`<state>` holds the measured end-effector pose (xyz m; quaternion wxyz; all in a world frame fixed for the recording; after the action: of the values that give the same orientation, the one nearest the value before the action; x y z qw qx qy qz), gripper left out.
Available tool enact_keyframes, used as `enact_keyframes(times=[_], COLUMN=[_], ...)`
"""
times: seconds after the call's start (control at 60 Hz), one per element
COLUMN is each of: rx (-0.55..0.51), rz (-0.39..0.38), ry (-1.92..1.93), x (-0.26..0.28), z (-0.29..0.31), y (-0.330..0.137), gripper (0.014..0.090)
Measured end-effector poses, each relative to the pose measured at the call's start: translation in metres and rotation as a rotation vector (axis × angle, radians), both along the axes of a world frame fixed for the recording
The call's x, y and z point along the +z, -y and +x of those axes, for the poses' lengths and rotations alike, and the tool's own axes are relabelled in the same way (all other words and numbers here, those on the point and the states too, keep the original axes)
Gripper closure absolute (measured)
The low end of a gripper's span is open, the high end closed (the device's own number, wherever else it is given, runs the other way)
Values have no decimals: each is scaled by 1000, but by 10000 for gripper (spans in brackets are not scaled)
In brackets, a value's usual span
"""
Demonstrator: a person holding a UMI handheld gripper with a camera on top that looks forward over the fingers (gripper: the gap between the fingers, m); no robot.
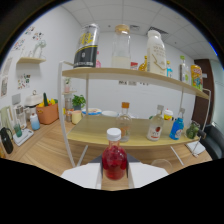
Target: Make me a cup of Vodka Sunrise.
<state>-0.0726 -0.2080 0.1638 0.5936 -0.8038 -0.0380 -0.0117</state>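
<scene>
A small bottle of red liquid (114, 161) with a white cap stands upright between my two white fingers (84, 175), whose pads press on both of its sides. My gripper (115, 174) is shut on it, in front of a two-tier wooden shelf (100, 136). On the lower tier, beyond the fingers, stand a clear bottle with a brown cap (125, 120), a clear bottle with a red label (156, 128) and a blue bottle (176, 128). A clear glass (161, 164) shows faintly just right of the red bottle.
The top tier (135, 75) carries a dark can with a yellow label (86, 46), a clear jar (121, 47), a white bottle (156, 52) and smaller items. To the left, the wooden counter holds an orange basket (47, 113), a plant (77, 101) and cups.
</scene>
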Motion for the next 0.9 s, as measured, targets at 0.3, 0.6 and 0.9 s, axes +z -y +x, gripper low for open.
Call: enact_keyframes(times=[0.3, 0.6, 0.9], rx=[-52, -101, -134], rz=[-46, -23, 15], ry=[-582, -1462, -2124], x=[-1, 36, 51], z=[15, 19, 45], y=[0, -8, -13], gripper=[697, 699, 700])
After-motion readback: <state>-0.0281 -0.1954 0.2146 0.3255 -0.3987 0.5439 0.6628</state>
